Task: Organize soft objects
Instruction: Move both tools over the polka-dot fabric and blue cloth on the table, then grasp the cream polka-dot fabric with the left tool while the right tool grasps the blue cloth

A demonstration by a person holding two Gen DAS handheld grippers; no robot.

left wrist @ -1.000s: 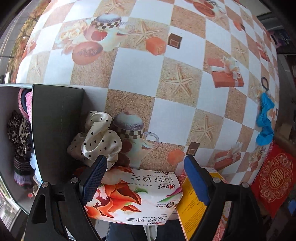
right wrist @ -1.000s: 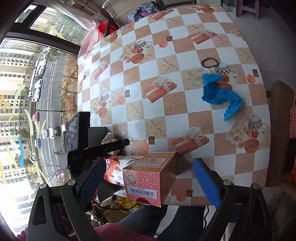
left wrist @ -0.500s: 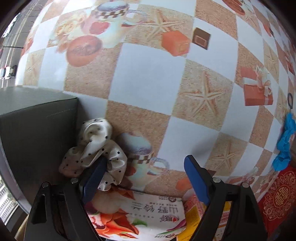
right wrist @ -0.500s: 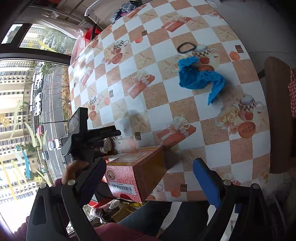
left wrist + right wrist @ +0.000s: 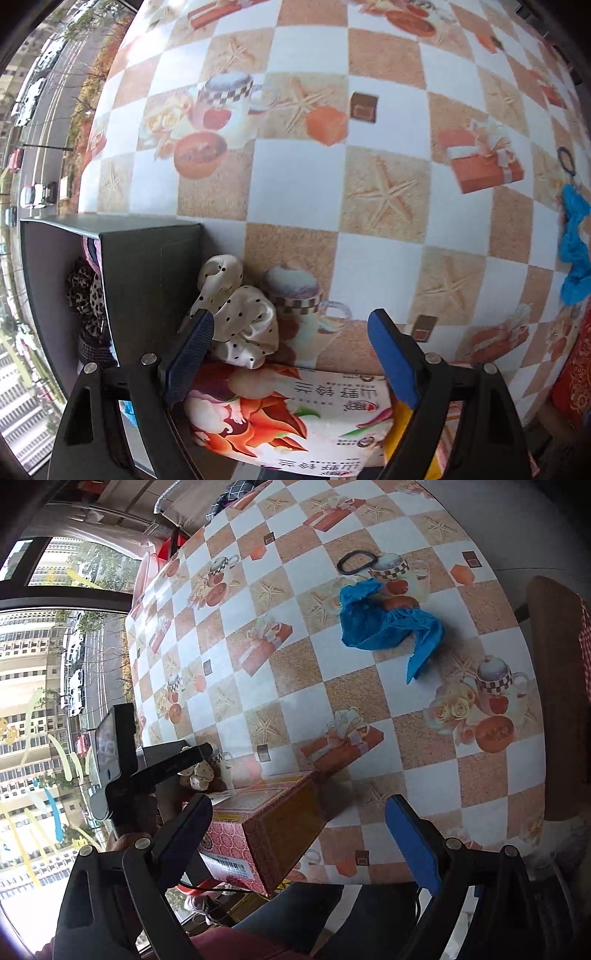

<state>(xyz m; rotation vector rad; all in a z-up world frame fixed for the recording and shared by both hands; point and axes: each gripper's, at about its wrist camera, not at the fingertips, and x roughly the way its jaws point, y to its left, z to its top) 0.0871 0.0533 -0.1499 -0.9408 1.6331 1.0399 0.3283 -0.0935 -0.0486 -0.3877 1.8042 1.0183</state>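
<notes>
Checkered oilcloth in white and sandy brown, printed with starfish, teacups and gift boxes, covers the round counter, and a street with tall buildings is seen through the window behind it. At the near left edge of the counter a dark grey open cardboard box is placed, and inside it some leopard-print and pink soft items are seen. A cream satin scrunchie with black dots lies on the counter, touching the outer wall of this box, just behind a flat carton printed with red flowers. The left gripper is pointed steeply down above the scrunchie; its jaws are spread wide, one finger is seen in front of the scrunchie's left side, and nothing is pinched. The right gripper is held over the near edge, jaws also spread wide and empty, above a red patterned cardboard box. Far to the right a crumpled bright blue soft cloth lies, with a thin black hair tie just beyond it.
</notes>
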